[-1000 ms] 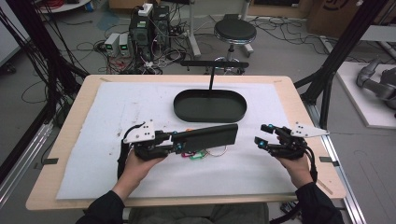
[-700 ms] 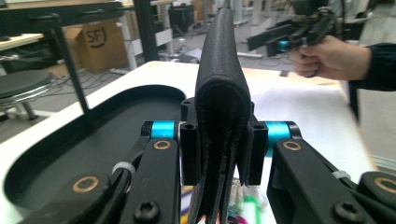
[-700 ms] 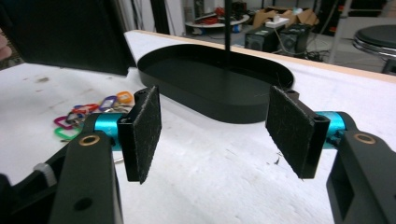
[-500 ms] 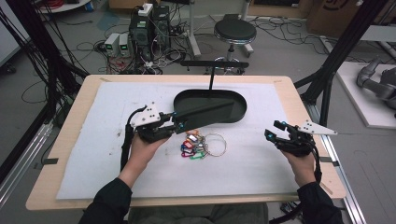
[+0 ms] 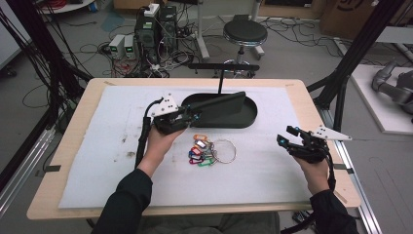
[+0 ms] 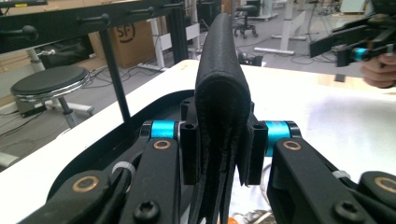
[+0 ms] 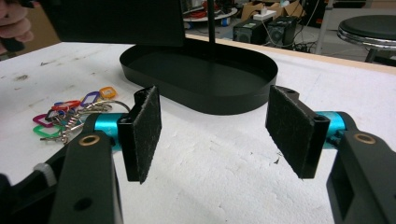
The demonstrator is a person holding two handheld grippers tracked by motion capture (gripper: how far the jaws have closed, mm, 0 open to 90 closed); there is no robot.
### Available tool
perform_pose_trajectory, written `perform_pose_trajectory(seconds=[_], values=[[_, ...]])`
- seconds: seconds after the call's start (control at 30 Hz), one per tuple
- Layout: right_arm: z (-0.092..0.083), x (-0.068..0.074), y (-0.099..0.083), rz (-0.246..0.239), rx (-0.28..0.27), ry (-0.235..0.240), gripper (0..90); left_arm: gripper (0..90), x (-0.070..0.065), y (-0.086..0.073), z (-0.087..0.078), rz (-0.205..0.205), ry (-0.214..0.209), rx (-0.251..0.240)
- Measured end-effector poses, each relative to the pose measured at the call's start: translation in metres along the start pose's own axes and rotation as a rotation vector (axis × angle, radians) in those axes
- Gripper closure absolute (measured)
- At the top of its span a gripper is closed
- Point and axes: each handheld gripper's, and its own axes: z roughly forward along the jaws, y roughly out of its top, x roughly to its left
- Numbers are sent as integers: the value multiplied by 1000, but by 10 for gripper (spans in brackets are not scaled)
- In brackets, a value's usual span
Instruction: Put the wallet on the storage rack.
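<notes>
My left gripper [image 5: 187, 117] is shut on one end of a flat black wallet [image 5: 219, 102], held level over the near rim of a black oval tray [image 5: 251, 119]. In the left gripper view both pads clamp the wallet [image 6: 219, 93] on edge, with the tray wall [image 6: 116, 144] below. A bunch of keys with coloured tags [image 5: 200, 153] and a wire ring [image 5: 225, 151] lies on the white mat in front of the tray. My right gripper [image 5: 287, 135] hovers open at the right; its pads [image 7: 144, 130] stand wide apart with nothing between them.
A thin black post with a crossbar [image 5: 223, 67] rises from the tray's far side. The white mat [image 5: 107, 161] covers most of the wooden table [image 5: 73, 112]. A stool [image 5: 245, 33], cables and boxes are on the floor beyond.
My left gripper has carried the wallet away from me, up to the tray, uncovering the keys and ring. The right hand has barely shifted.
</notes>
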Motion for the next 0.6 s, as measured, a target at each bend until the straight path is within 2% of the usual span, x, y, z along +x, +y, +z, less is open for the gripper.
perform_pose_trajectory(seconds=[0.13,0.23,0.6], values=[[1,-1,0,-2,5,-1,367,740,7,-3,10,-6,10,15],[1,-1,0,-1,3,-1,367,740,10,-7,16,1,23,3],[2,-1,-1,0,7,-1,367,740,26,-28,34,-52,64,-2]])
